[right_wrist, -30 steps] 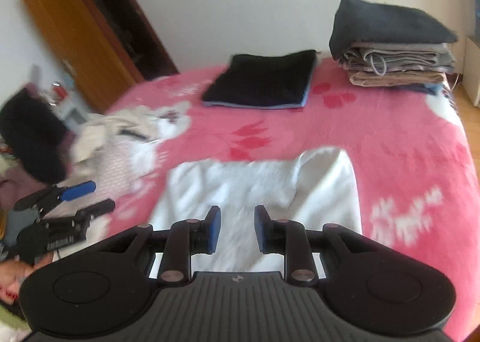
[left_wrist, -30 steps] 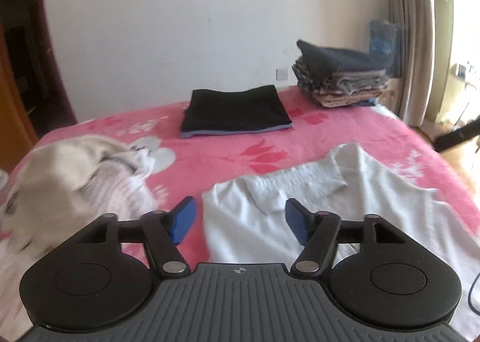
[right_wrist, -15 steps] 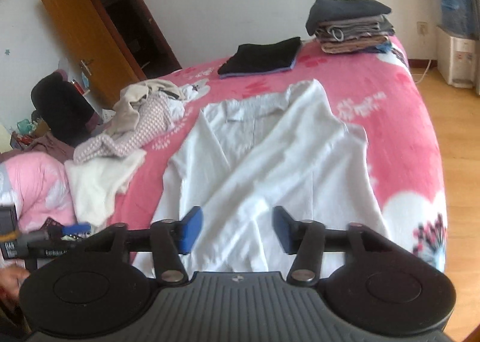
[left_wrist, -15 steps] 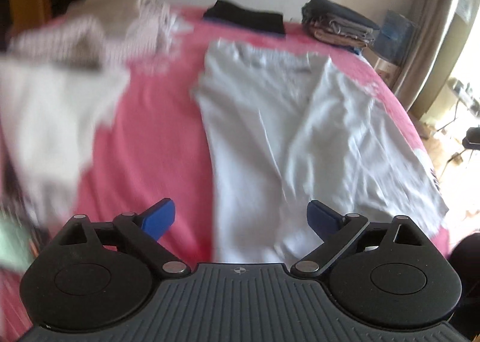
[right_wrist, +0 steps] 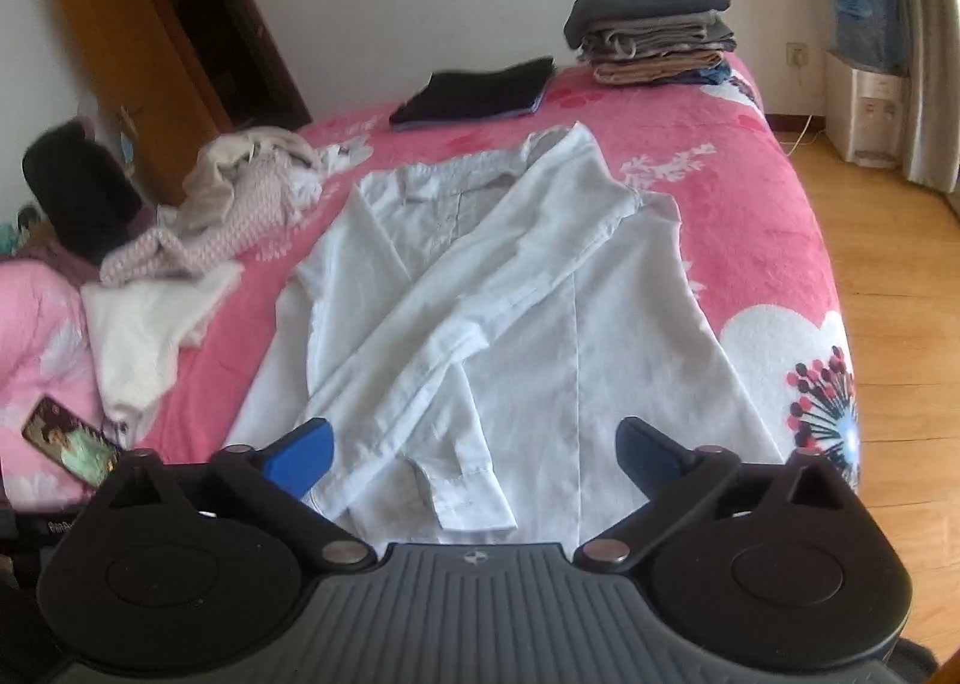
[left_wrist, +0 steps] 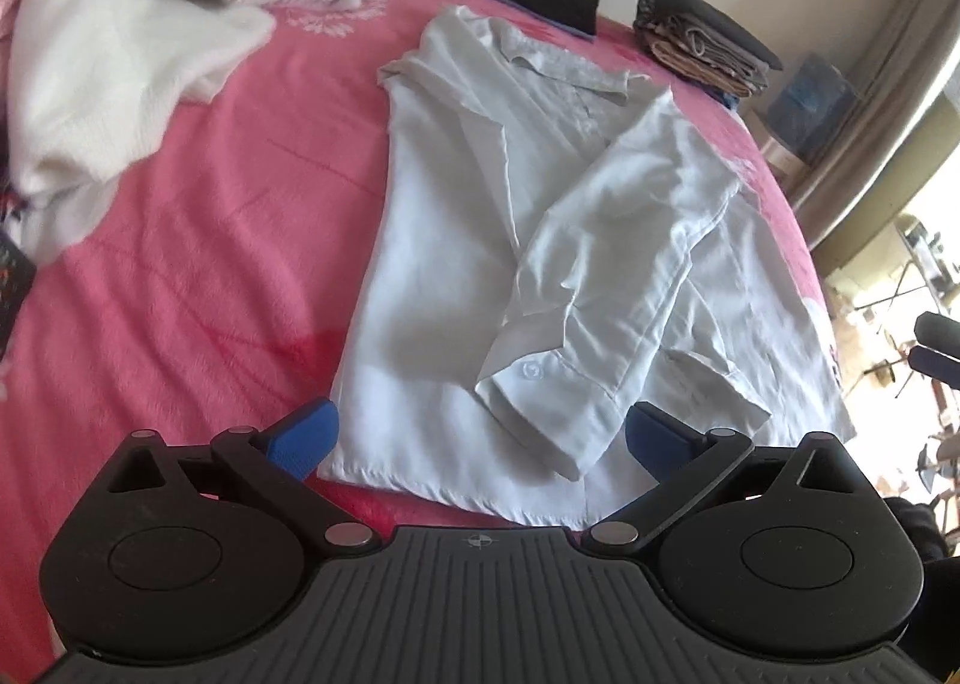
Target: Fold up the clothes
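A white long-sleeved shirt (left_wrist: 444, 276) (right_wrist: 558, 336) lies flat on the pink bedspread (left_wrist: 198, 276) (right_wrist: 738, 186), collar at the far end. Both sleeves are folded in across its front, and a buttoned cuff (left_wrist: 540, 396) (right_wrist: 468, 498) rests near the hem. My left gripper (left_wrist: 480, 432) hovers over the near hem, its jaws opening wide, the cuff lying below the gap and untouched by the blue pads. My right gripper (right_wrist: 474, 444) hangs over the same hem, its jaws also opening, with only loose shirt cloth beneath them.
A heap of unfolded clothes (right_wrist: 240, 204) and a white sweater (left_wrist: 102, 72) lie to the left. At the far end sit a folded black garment (right_wrist: 474, 90) and a stack of folded clothes (right_wrist: 654, 36). A phone (right_wrist: 72, 444) lies near left. Wooden floor (right_wrist: 888, 276) borders the bed's right side.
Both grippers have drawn back from the collar end to the hem end of the shirt, tilting downward. Both sets of jaws have spread much wider. The whole shirt now shows.
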{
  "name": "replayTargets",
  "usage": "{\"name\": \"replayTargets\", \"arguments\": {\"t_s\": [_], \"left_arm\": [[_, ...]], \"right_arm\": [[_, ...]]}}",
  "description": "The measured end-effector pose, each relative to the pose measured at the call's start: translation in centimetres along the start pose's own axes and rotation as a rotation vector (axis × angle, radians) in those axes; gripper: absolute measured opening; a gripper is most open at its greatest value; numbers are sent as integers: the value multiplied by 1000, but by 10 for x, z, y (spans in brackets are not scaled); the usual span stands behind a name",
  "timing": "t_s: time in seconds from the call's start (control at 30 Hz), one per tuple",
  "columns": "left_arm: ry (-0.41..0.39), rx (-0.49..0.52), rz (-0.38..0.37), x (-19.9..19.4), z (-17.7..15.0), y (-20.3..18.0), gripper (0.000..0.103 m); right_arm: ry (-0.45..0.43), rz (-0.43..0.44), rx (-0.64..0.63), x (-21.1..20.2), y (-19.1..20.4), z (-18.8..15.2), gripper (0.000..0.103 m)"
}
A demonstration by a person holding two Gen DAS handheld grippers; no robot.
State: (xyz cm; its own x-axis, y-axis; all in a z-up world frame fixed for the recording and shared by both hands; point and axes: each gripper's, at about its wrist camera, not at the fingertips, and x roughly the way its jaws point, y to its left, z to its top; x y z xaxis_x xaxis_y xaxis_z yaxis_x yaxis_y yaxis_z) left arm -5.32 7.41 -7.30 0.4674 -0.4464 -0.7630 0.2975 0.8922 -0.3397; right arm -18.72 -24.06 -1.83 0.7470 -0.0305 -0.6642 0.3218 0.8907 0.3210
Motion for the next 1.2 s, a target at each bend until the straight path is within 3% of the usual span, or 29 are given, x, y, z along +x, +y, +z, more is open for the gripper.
{"name": "replayTargets", "arguments": {"t_s": [0.33,0.63,0.7,0.83,1.03,1.2], "left_arm": [[34,38,78,8,-9,-16,103],[30,141,219,4,-10,-31,103],[57,144,244,7,-11,-31,103],[105,56,249,9,-13,-19,103],[19,22,303,-6,-7,-13,103],[33,-9,318,-5,-6,-9,103]], "right_arm": [[-91,-153,-152,2,25,-5,103],[-96,-129,-193,0,31,-8,103],[-103,-114,-187,-1,29,-7,103],[-136,-74,-119,-5,19,-7,103],[-90,-85,-31,-2,2,-5,103],[-86,-85,9,0,-9,-7,103]]}}
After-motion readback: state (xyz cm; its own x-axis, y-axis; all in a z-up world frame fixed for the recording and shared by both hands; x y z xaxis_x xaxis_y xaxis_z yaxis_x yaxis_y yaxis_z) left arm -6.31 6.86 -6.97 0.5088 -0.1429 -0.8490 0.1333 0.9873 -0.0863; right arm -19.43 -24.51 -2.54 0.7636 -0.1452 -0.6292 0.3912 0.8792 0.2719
